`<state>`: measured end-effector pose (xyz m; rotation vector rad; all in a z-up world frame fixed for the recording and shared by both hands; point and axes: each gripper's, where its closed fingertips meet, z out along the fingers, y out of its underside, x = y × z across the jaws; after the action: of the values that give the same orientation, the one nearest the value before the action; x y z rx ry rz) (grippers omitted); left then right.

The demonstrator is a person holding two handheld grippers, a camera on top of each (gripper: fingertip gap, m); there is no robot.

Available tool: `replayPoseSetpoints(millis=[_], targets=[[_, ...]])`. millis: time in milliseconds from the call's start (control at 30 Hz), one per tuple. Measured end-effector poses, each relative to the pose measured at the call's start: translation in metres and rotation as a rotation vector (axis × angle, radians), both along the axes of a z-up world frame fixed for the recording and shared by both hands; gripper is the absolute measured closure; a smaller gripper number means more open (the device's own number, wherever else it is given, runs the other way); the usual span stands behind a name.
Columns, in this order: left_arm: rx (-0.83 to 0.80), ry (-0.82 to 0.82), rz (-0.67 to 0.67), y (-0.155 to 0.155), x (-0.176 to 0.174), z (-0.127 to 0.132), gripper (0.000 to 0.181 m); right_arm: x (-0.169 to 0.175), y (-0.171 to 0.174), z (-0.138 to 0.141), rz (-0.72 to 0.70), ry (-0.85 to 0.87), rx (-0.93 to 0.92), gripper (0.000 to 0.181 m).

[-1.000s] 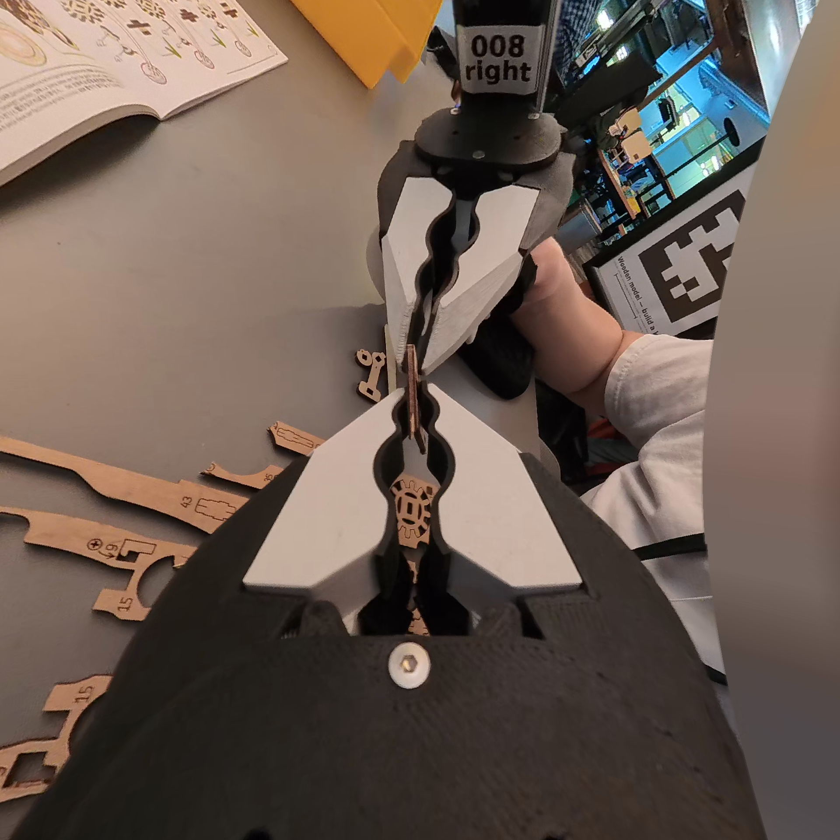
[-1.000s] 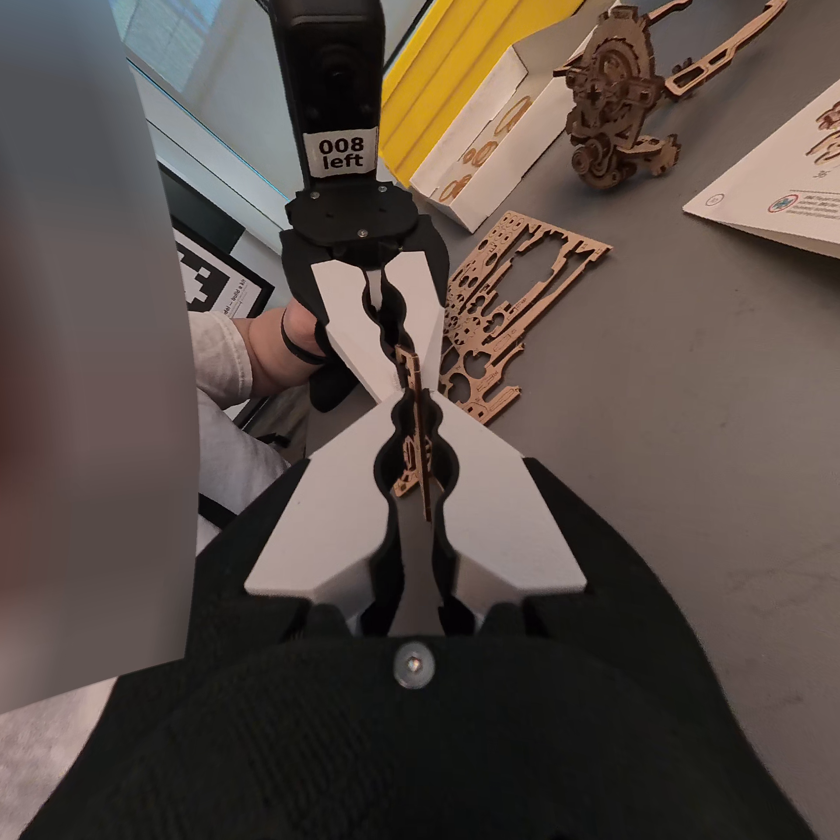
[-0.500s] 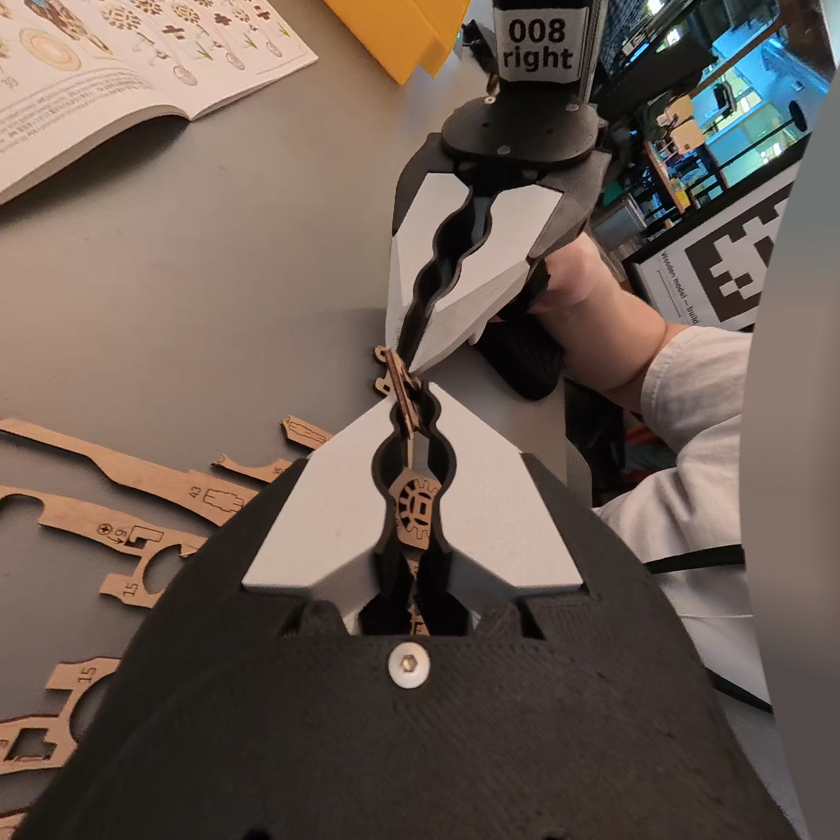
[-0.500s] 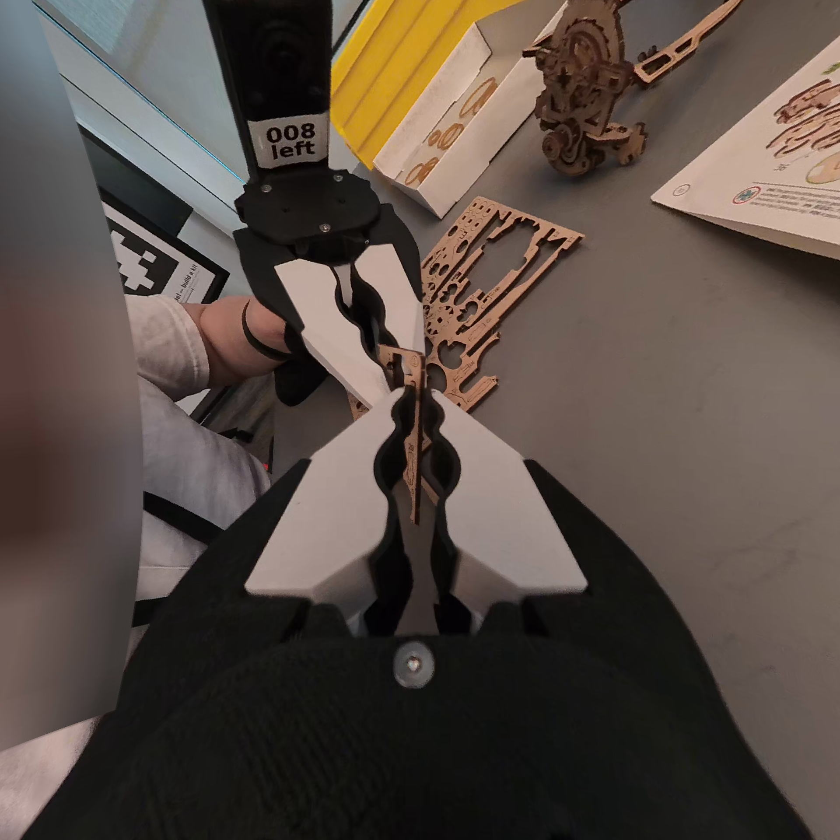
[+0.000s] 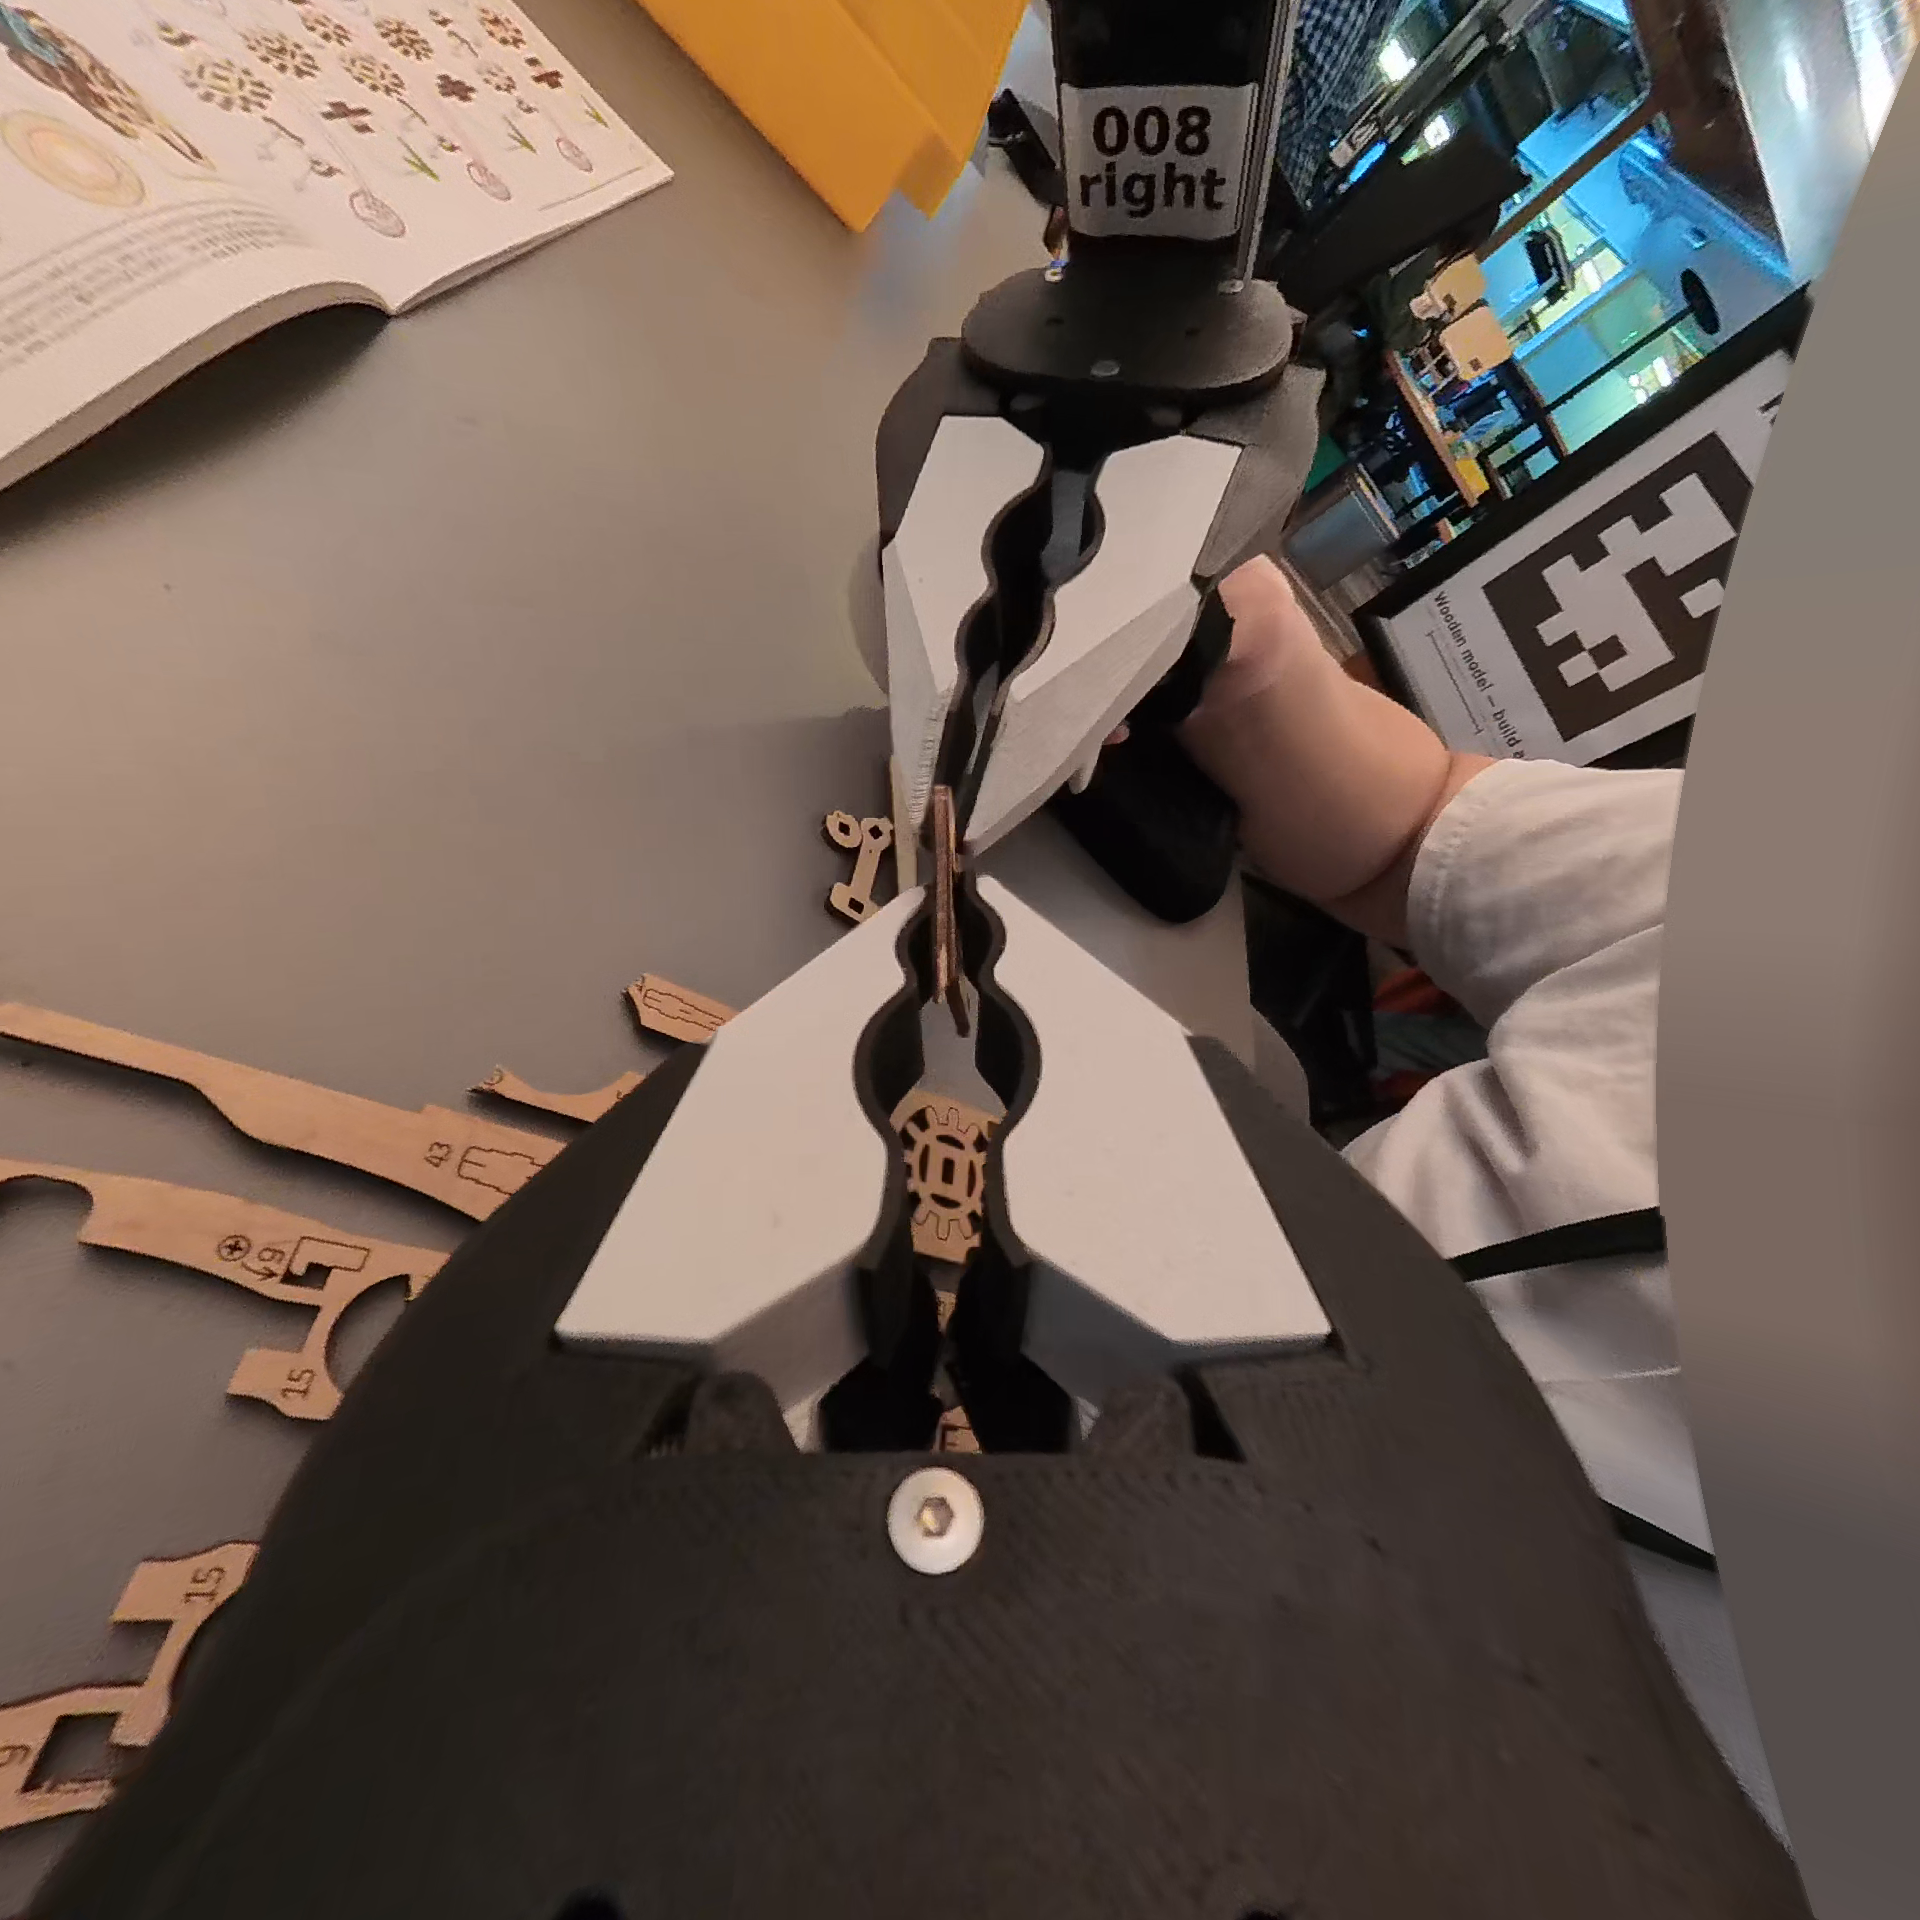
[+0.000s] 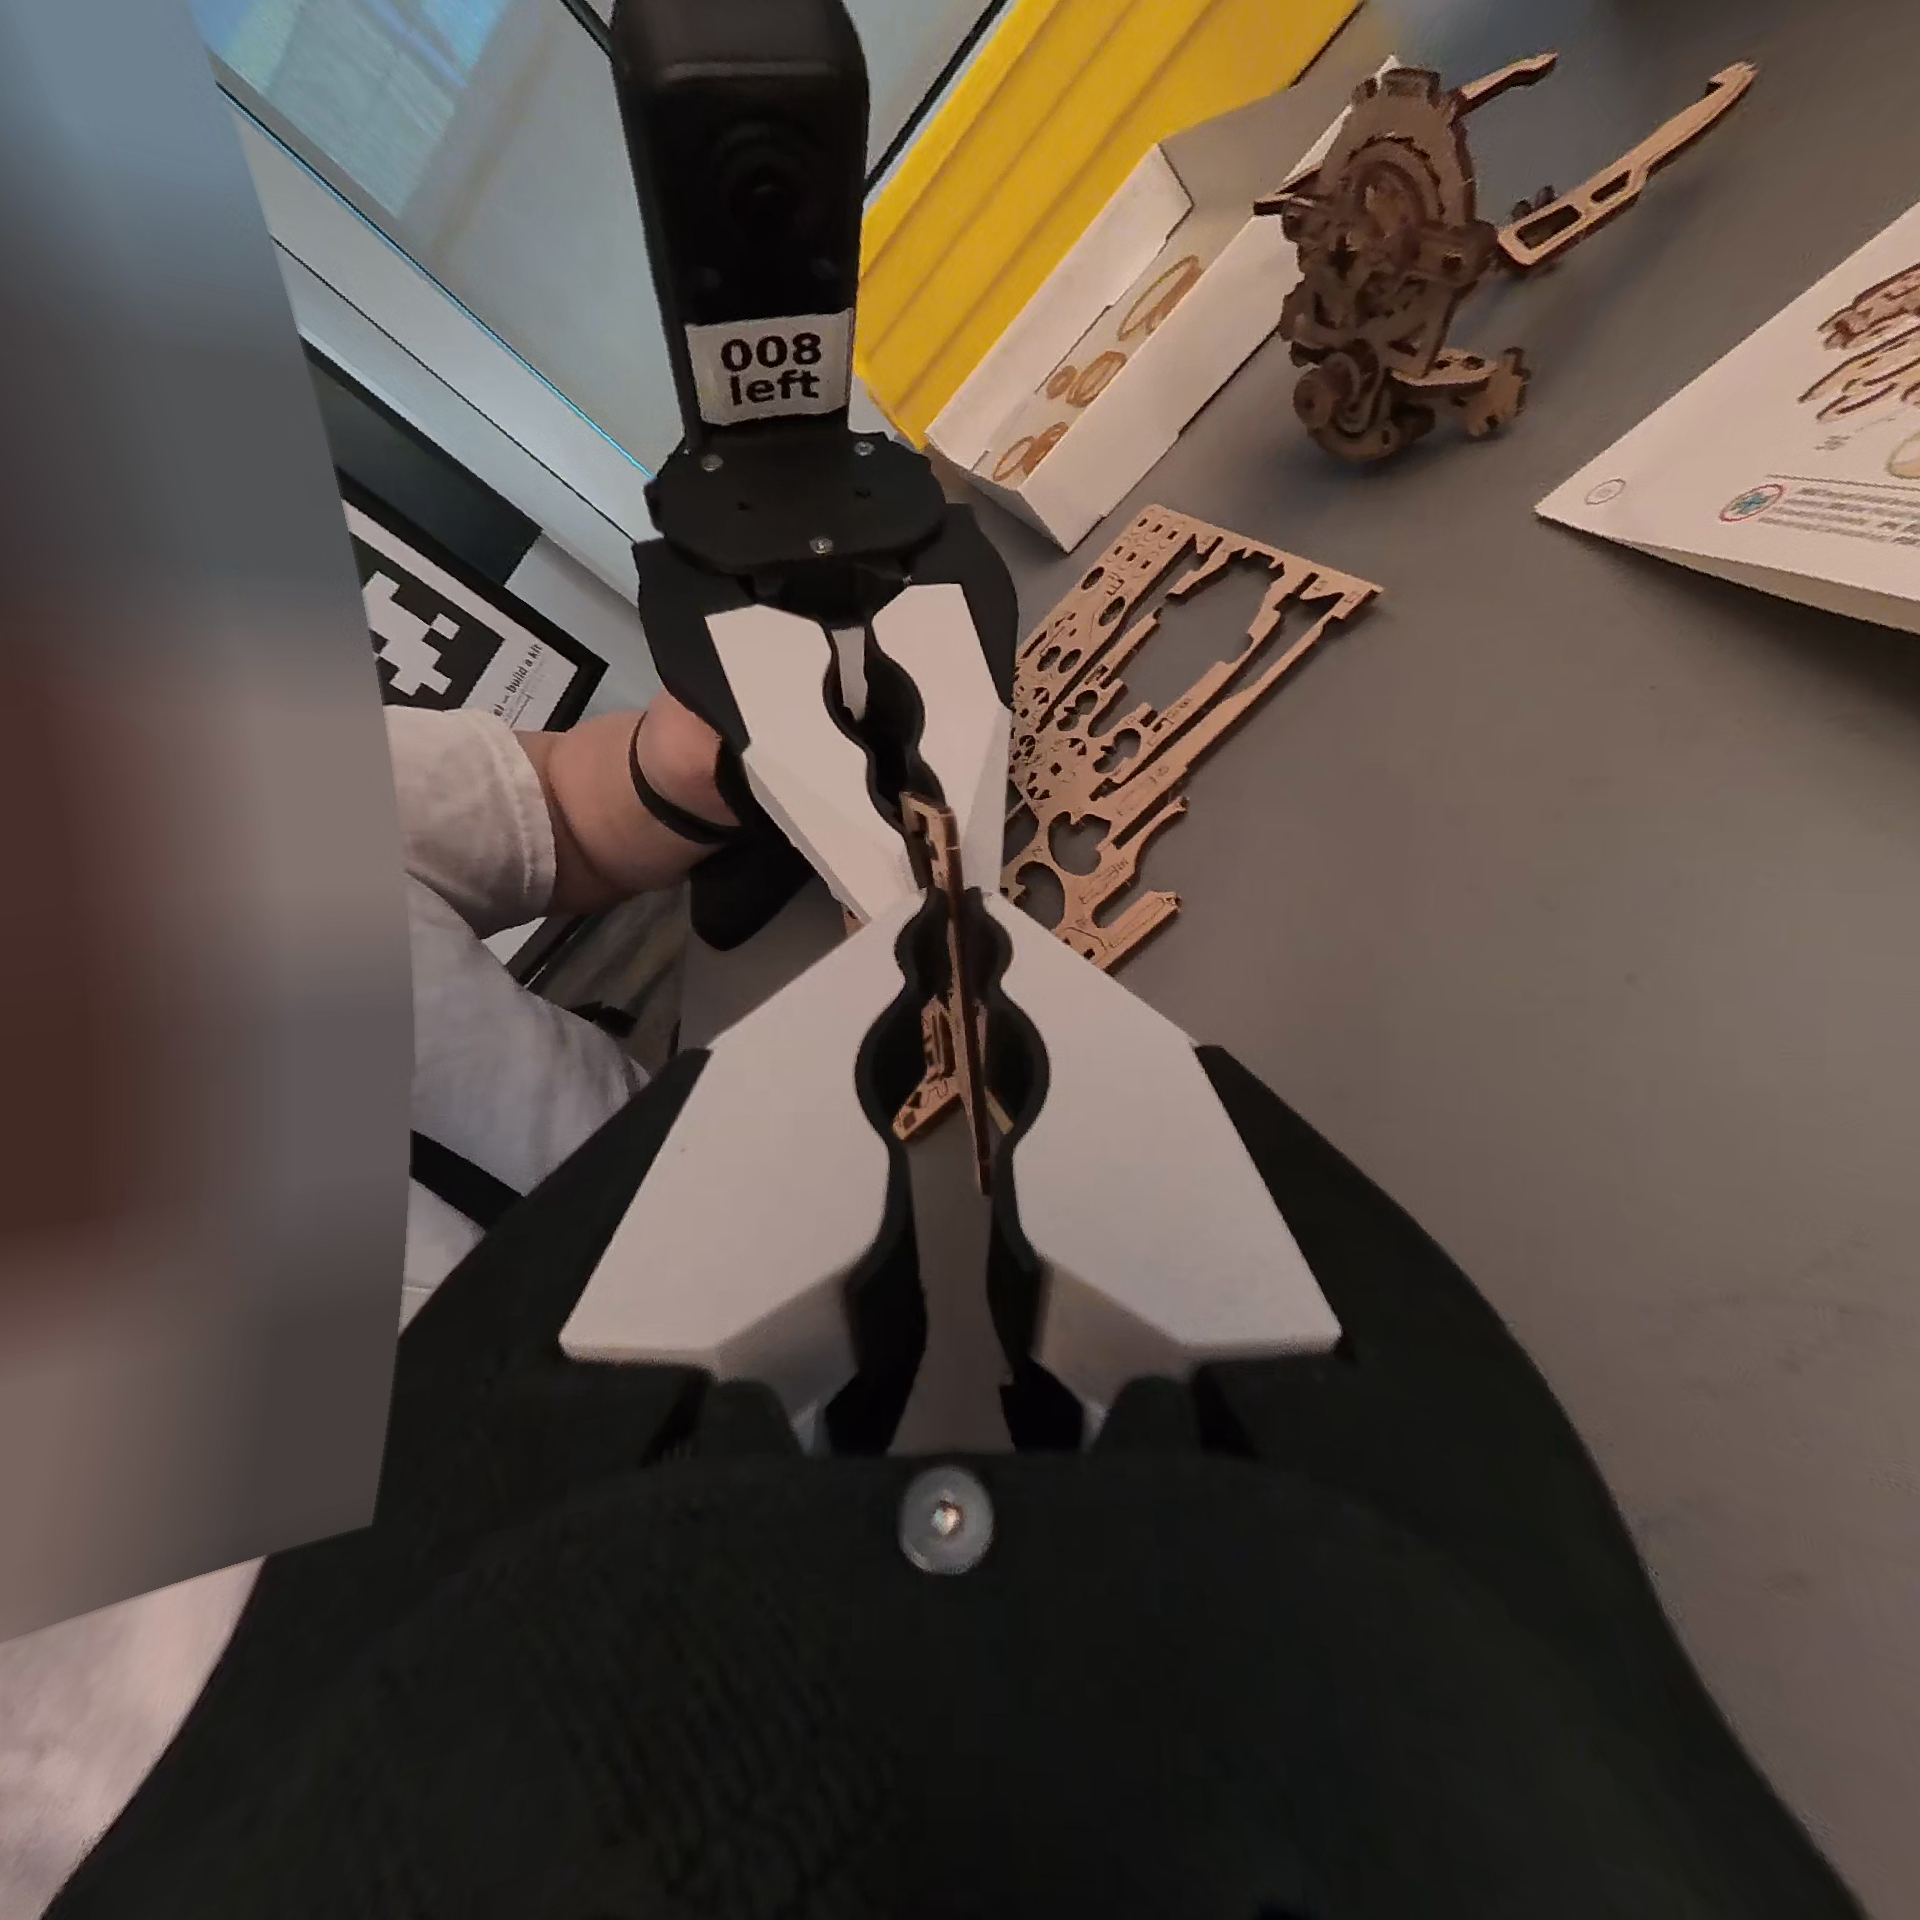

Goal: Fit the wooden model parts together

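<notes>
We see the grey table (image 5: pixel 436 644) spread with the kit: an open instruction booklet (image 5: pixel 208 177), a yellow box (image 6: pixel 1049 197), a punched-out plywood sheet (image 6: pixel 1153 727), a half-built wooden model (image 6: pixel 1382 260) and loose offcuts (image 5: pixel 281 1132).

Above the table edge our two tools meet tip to tip. The left gripper (image 5: pixel 943 914) is closed onto a thin wooden part (image 5: pixel 943 914), seen edge-on. The right gripper (image 6: pixel 951 914) is likewise pinched on its own flat wooden piece (image 6: pixel 961 997), which runs back between its fingers. The two parts touch at the tips, but we cannot tell whether a tab has actually entered a slot.

What worries us is the alignment. Both pieces are thin and held only near their ends, so a push that is slightly off the slot line could bend or snap one, or make it pivot and slip out of the jaws. A dropped part may fall off the table edge just below.

Compared with half a second ago, the left part stands straight again rather than leaning, much as it did a second ago, and the right tool sits squarer to ours, so we judge the twist has been corrected.
</notes>
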<state>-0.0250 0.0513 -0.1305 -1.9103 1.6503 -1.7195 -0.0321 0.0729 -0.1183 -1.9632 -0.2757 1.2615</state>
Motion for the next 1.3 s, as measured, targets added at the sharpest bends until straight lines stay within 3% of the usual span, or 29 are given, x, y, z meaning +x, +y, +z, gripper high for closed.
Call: replayPoseSetpoints(millis=[233, 533, 733, 1300], targets=[[0.076, 0.012, 0.004, 0.000, 0.000, -0.003, 0.181, -0.001, 0.001, -0.002, 0.002, 0.003, -0.026, 0.179], [0.012, -0.003, -0.021, -0.004, 0.000, 0.001, 0.181, -0.002, -0.003, 0.002, 0.034, 0.050, -0.029, 0.181], [0.072, -0.027, -0.013, -0.006, -0.001, 0.004, 0.180, -0.002, -0.004, 0.004, 0.036, 0.040, -0.011, 0.181], [0.119, 0.046, 0.043, 0.001, 0.001, -0.013, 0.181, -0.001, 0.003, -0.013, -0.049, -0.180, 0.042, 0.180]])
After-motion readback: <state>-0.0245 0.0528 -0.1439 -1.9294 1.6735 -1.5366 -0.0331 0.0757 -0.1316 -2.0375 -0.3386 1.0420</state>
